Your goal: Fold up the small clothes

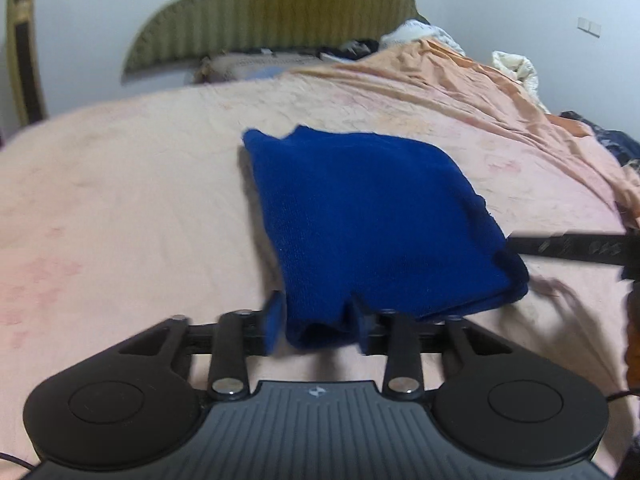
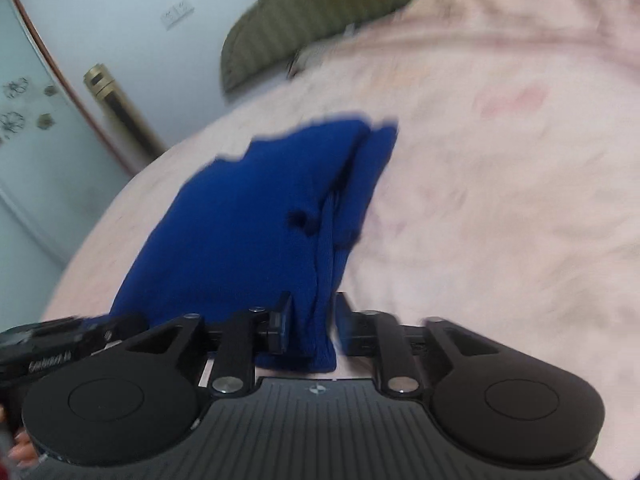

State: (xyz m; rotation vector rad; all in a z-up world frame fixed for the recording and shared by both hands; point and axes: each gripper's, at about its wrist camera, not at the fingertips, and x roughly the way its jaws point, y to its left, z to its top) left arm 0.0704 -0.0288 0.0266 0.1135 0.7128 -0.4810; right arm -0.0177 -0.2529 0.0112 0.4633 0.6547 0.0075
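Observation:
A folded dark blue knit garment (image 1: 360, 208) lies across the pink bed sheet (image 1: 120, 200), its near edge raised at the grippers. My left gripper (image 1: 316, 322) stands at the garment's near corner; a bunch of the cloth sits between its fingers, which look slack around it. In the right wrist view the garment (image 2: 240, 220) runs away up and to the left, and my right gripper (image 2: 314, 320) is shut on a narrow fold of its near edge. The right gripper's black arm (image 1: 568, 248) shows at the garment's right side. The left gripper's body (image 2: 60, 332) shows at lower left.
An olive ribbed headboard (image 1: 280, 8) stands at the far end of the bed. Rumpled orange and white bedding (image 1: 516, 68) and a dark cloth (image 1: 612, 140) lie along the right side. A glass-panelled door (image 2: 32, 140) and a gold post (image 2: 120, 112) stand beyond the bed's left edge.

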